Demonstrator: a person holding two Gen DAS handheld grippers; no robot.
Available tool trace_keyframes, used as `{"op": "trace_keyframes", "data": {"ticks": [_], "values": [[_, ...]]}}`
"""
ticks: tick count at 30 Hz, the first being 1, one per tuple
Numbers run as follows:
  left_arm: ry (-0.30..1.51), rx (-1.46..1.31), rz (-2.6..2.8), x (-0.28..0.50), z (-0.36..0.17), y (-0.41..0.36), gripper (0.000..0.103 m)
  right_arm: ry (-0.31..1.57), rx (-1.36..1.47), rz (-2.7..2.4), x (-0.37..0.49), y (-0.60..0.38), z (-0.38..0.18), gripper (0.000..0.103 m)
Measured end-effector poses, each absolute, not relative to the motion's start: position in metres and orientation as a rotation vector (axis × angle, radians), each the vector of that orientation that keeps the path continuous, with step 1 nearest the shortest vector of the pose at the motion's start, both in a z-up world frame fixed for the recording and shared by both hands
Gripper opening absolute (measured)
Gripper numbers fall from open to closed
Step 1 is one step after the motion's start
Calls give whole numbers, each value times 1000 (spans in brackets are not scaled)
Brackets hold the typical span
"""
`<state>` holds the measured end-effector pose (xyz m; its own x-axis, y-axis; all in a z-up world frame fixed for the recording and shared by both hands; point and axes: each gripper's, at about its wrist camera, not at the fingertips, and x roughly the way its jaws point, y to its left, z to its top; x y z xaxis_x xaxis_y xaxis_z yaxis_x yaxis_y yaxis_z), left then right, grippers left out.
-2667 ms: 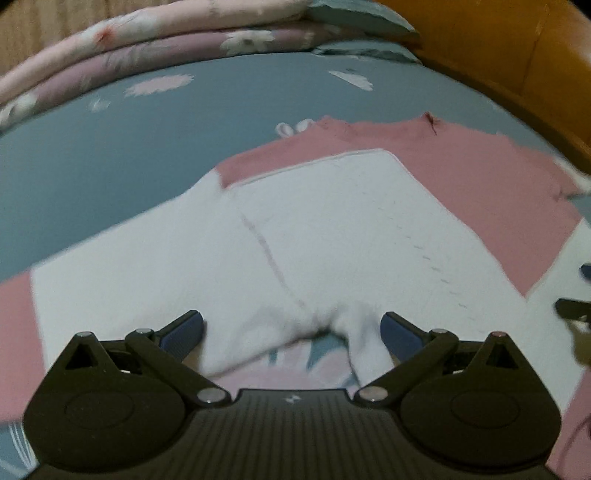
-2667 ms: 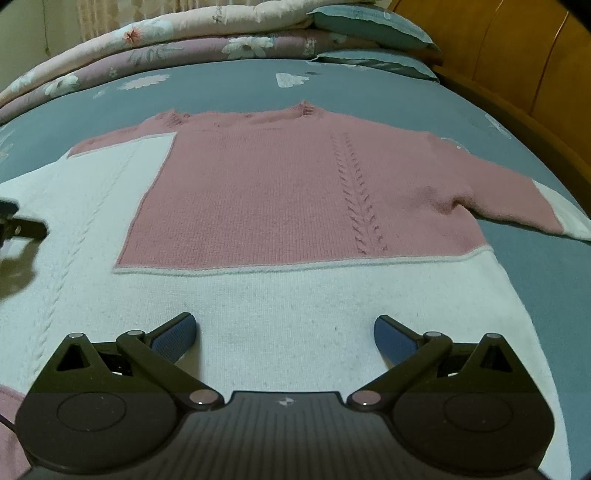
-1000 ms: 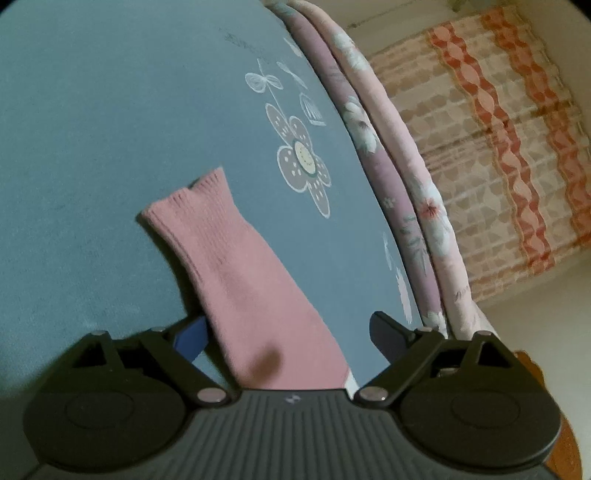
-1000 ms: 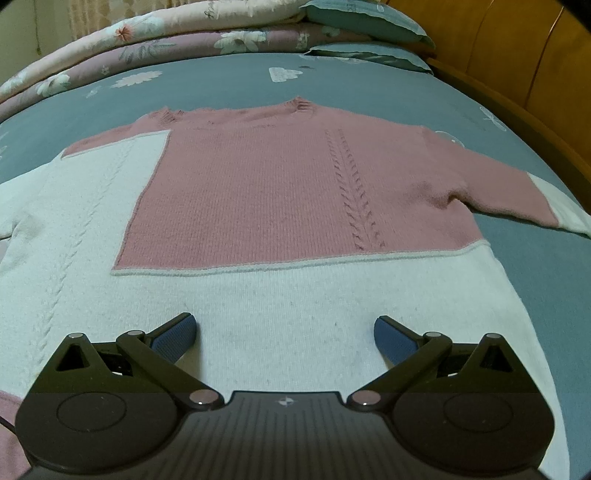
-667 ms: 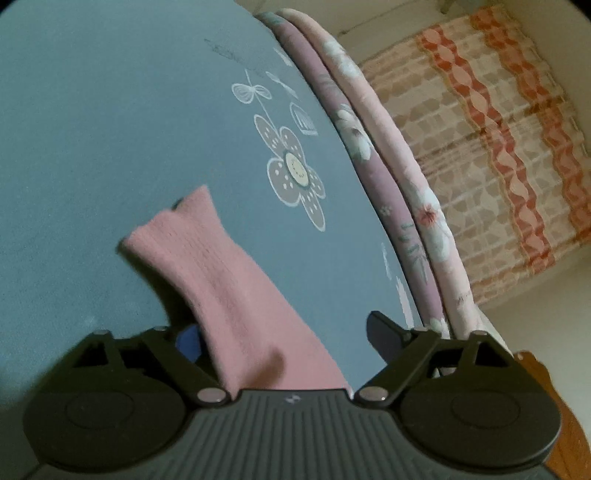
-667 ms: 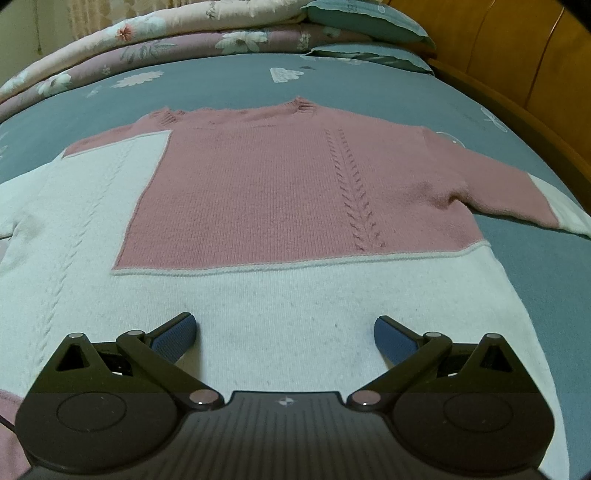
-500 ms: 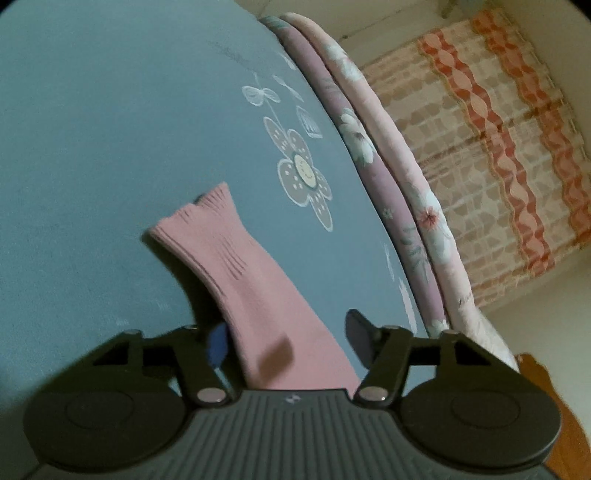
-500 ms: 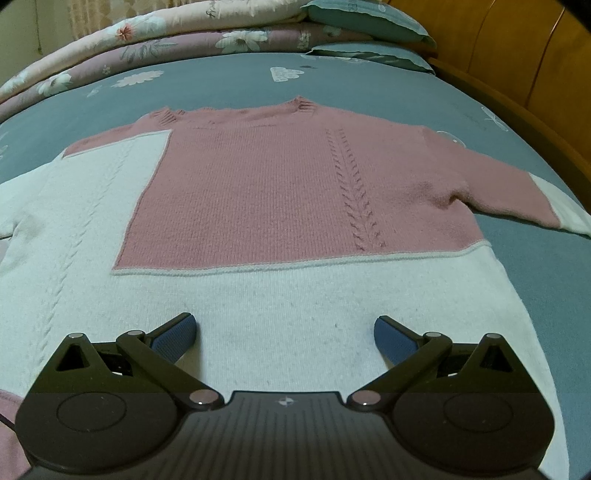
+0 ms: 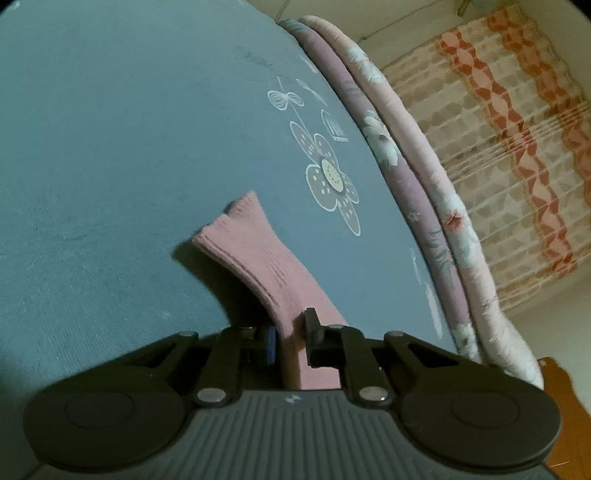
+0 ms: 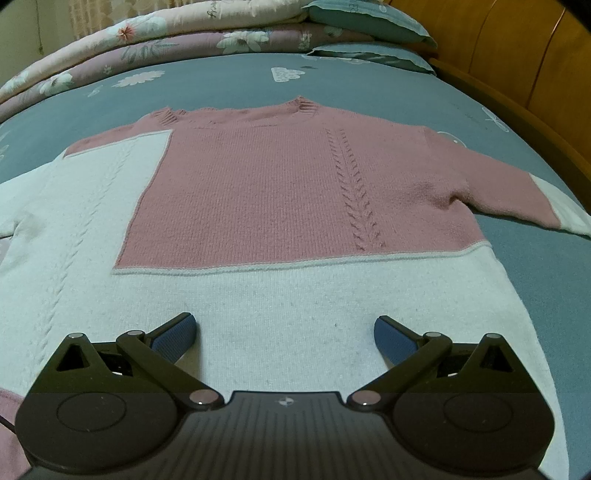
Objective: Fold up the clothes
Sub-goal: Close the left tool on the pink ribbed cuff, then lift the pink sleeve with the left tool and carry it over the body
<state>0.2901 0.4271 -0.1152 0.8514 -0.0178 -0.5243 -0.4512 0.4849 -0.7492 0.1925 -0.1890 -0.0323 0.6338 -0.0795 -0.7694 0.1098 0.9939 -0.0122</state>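
Bed: we see a teal-grey bedsheet with white flower prints [image 9: 110,147] carrying the whole job; rolled floral quilts [image 10: 147,33] lie along its far edge.
Sweater: a pink and white cable-knit sweater [image 10: 295,177] lies flat and face up on the sheet, neckline toward the quilts, one sleeve reaching out to the right edge of the right wrist view.
Sleeve: the pink ribbed sleeve cuff [image 9: 255,240] of the other arm lies out on the sheet in the left wrist view, well away from the body.
Left hand-held gripper [image 9: 290,341]: pressed together, pinching the pink sleeve a little way back from the cuff.
Right hand-held gripper [image 10: 284,336]: spread wide over the white hem band, holding nothing.
Step in hand: we judge it to be carrying this sleeve across onto the body. To do it well, lift only enough to clear the sheet, keep the knit from twisting, and lay the cuff flat inside the body's outline.
Hard to make out: whether both layers of the sleeve are caught; the shoulder join is cut off in the left view, and neither view shows both ends of the sleeve together.
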Motion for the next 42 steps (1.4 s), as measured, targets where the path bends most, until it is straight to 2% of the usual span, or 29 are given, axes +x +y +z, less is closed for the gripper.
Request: {"op": "trace_keyframes", "data": {"ticks": [8, 18, 42], "values": [[513, -866, 223, 304, -68, 392, 6, 907, 39, -104, 194, -190, -29, 103], [529, -798, 90, 322, -28, 352, 5, 932, 38, -72, 191, -187, -16, 103], [572, -688, -176, 353, 18, 250, 5, 896, 89, 45, 183, -183, 15, 103]]}}
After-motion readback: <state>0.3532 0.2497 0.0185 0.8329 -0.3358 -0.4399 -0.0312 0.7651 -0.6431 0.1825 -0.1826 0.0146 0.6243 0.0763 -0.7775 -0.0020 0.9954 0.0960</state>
